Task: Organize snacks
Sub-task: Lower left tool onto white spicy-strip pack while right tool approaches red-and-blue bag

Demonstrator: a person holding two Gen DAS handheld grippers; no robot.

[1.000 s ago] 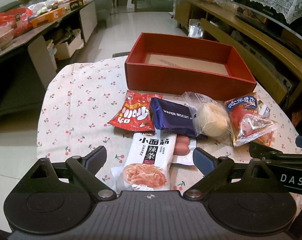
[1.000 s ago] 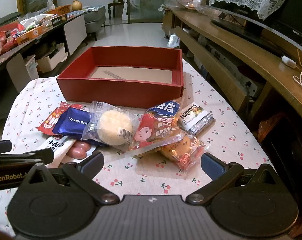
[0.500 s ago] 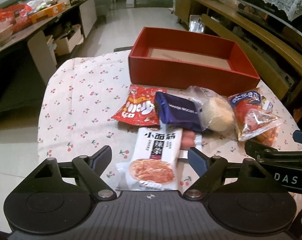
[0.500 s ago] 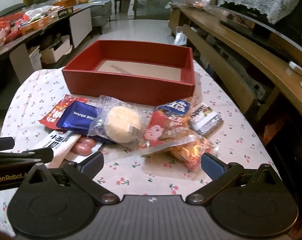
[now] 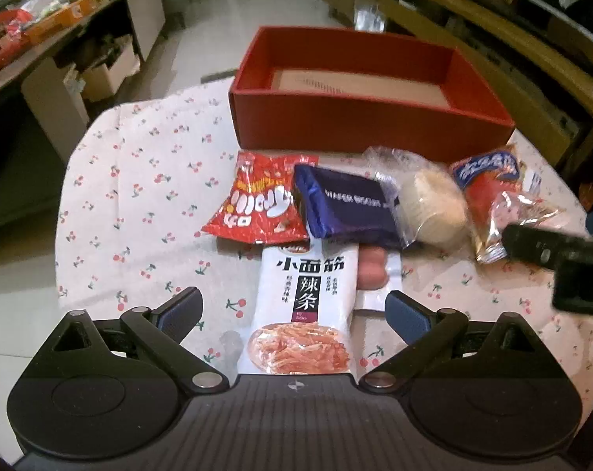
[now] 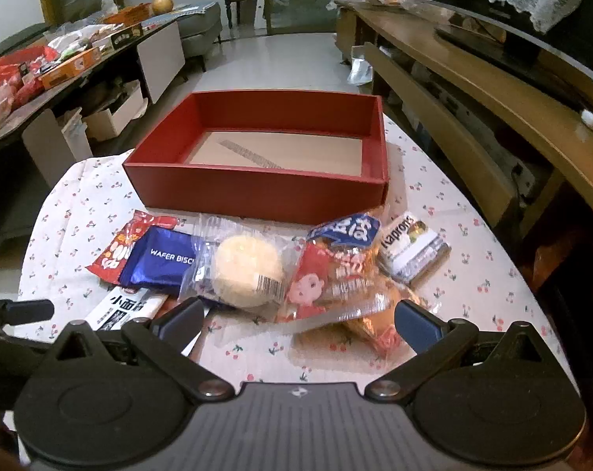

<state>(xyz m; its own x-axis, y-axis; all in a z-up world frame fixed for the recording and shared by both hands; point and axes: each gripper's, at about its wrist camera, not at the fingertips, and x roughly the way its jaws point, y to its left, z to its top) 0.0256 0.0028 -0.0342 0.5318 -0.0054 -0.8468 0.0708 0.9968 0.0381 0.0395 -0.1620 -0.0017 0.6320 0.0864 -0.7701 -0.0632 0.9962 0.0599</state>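
Note:
An empty red box [image 5: 359, 125] [image 6: 257, 192] stands at the far side of the cherry-print table. In front of it lie several snacks: a red chip bag [image 5: 259, 206], a blue wafer biscuit pack [image 5: 347, 206] [image 6: 159, 261], a round cake in clear wrap [image 5: 431, 210] [image 6: 247, 271], a red cartoon bag [image 6: 327, 274], a white Kaprons pack [image 6: 412, 247] and a white spicy-strip pack [image 5: 304, 302]. My left gripper [image 5: 294, 312] is open, its fingers either side of the white spicy-strip pack. My right gripper [image 6: 298, 322] is open above the red cartoon bag.
A long wooden bench [image 6: 492, 90] runs along the right. A cluttered side table [image 6: 41, 74] stands at the left. The table's rounded edge [image 6: 531, 286] drops off at the right. The right gripper's body [image 5: 571, 267] shows at the left view's right edge.
Both grippers have moved forward and lower over the snacks. The left one's fingers now straddle the white spicy-strip pack. Both stay open.

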